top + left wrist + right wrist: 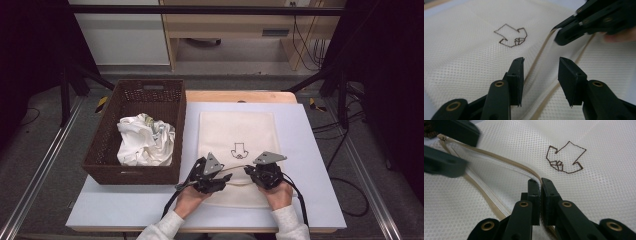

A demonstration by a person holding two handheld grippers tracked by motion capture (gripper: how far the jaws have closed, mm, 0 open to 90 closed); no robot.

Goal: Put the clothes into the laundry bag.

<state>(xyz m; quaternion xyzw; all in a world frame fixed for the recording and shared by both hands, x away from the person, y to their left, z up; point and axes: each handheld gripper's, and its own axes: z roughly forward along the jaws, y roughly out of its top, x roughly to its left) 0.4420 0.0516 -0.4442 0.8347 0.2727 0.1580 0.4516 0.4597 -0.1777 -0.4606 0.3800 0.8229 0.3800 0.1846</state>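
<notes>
Where the hands cover it, the near edge of the mesh laundry bag (236, 135) is hidden in the high view. The bag lies flat mid-table, right of the wicker basket (131, 172). The right gripper (540, 181) pinches the bag's beige zipper edge (499, 160) between closed jaws. The left gripper (541, 62) hovers wide apart over that opening, gripping nothing. A brown outline emblem (566, 157) carries no readable writing.

Grey floor (45, 145), wooden desk (225, 25) behind, perhaps cabinets.
</notes>
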